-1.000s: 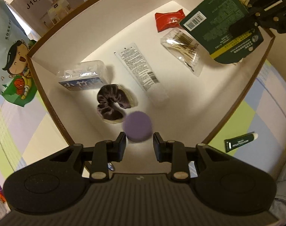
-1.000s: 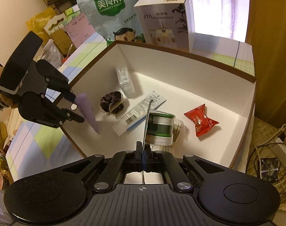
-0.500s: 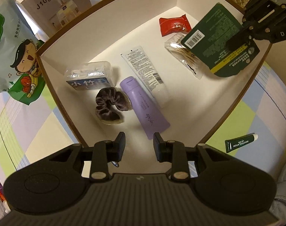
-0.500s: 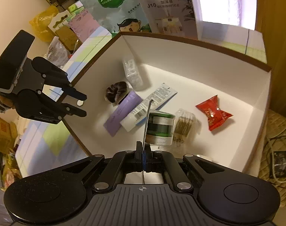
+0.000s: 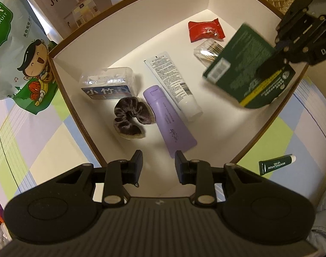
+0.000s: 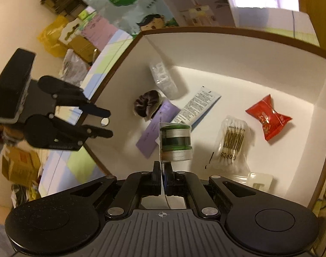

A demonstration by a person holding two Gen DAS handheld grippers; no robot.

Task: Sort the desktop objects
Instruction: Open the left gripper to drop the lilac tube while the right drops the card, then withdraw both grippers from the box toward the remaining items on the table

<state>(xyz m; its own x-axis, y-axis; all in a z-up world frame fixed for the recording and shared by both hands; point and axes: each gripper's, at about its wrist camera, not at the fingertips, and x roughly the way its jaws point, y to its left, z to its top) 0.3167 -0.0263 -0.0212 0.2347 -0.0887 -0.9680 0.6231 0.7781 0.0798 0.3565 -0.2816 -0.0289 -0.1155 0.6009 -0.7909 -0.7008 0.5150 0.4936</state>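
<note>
A white box with a brown rim [image 5: 128, 32] [image 6: 227, 49] holds a purple tube [image 5: 169, 122] [image 6: 154, 128], a white tube [image 5: 173, 83], a dark scrunchie [image 5: 130, 115], a clear case [image 5: 107, 83], cotton swabs [image 6: 233, 141] and a red candy [image 5: 205, 30] [image 6: 268, 117]. My left gripper [image 5: 158, 163] is open and empty above the box's near edge; it also shows in the right wrist view [image 6: 107, 122]. My right gripper [image 6: 163, 171] is shut on the card of a green packaged jar [image 6: 175, 141], seen over the box's right side in the left wrist view [image 5: 248, 68].
A green lip-gel tube [image 5: 276, 165] lies on the checked cloth outside the box's right side. A humidifier carton [image 5: 72, 6] and a snack bag [image 5: 19, 49] stand behind the box. Bags and small boxes [image 6: 72, 42] lie at the far left.
The purple tube dropped from my left gripper and now lies in the box beside the white tube. My right gripper has tilted and shifted with the green pack.
</note>
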